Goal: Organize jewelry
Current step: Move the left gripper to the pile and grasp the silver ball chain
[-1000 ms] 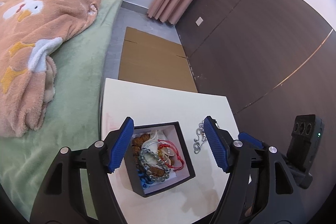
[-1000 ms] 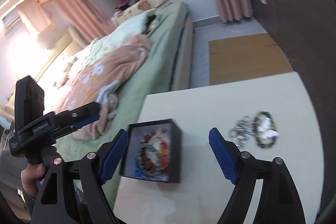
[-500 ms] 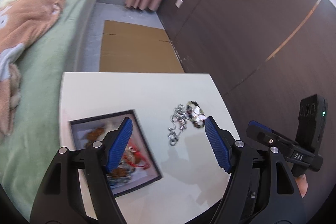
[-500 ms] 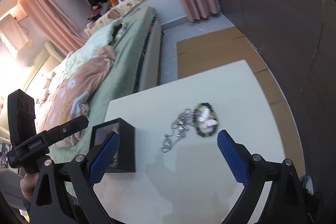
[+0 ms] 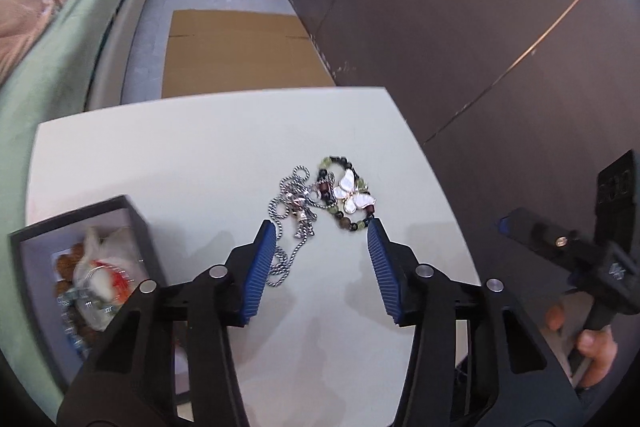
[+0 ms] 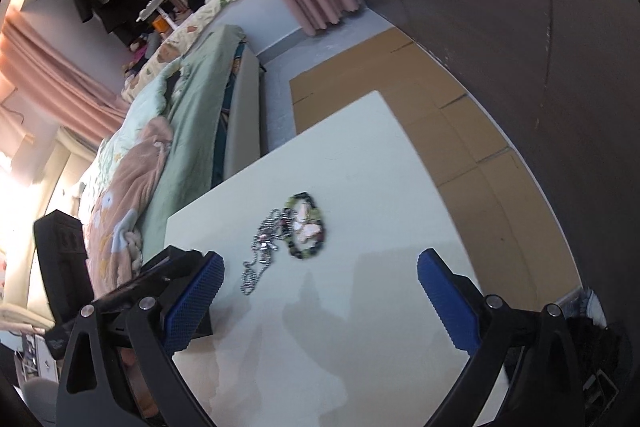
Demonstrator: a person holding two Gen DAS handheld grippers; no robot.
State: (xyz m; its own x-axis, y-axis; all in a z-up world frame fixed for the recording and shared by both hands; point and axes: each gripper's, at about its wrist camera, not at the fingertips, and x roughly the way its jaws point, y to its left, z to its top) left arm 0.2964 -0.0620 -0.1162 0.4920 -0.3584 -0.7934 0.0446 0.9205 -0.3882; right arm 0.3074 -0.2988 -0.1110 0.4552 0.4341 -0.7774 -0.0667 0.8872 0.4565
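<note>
Box (image 5: pixel 136 223) already holds several pieces — we see chain (image 5: pixel 290 223) and bead bracelet (image 5: pixel 348 195) left on table (image 5: pixel 180 155), left gripper (image 5: pixel 322 239) closing empty, right gripper (image 6: pixel 320 279) wide, empty.

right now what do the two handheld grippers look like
Both match: the left gripper and right gripper have black angular frames with triangular cutouts, silver round rivets at the joints, and blue ribbed pads on the fingers. Each carries a black boxy block on a black handle. No cables or sleeves show.
</note>
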